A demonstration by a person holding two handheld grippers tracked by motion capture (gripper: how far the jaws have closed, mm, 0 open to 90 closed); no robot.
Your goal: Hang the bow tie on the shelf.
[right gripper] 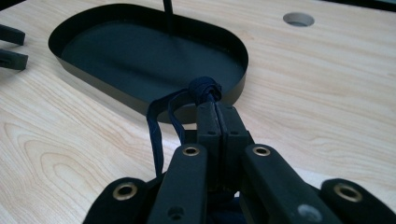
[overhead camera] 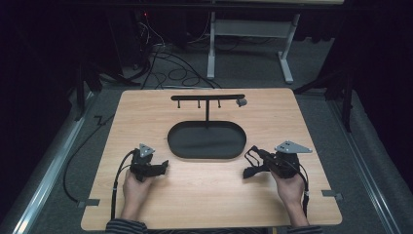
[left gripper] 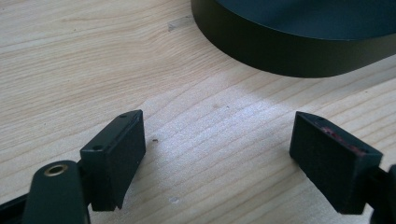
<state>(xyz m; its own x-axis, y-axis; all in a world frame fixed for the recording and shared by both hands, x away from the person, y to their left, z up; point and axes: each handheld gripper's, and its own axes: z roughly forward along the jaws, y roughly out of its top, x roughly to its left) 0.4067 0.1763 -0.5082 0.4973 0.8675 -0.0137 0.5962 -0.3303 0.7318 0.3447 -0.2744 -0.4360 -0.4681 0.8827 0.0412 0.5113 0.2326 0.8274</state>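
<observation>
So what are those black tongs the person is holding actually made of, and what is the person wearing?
Each hand holds matte black tongs, left and right, built from jointed bars with brass-coloured rivets and blocky rectangular fingers. A grey three-cornered plate sits on top of each, and a black cable trails back along the forearm. The sleeves are dark with thin stripes.

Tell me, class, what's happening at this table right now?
A person holds a claw in each hand over a wooden table. The right claw is shut on a dark blue knotted cord, near the end of a black oval tray with a hanging rack rising behind it. The left claw is open and holds nothing, beside the tray's other end.
</observation>
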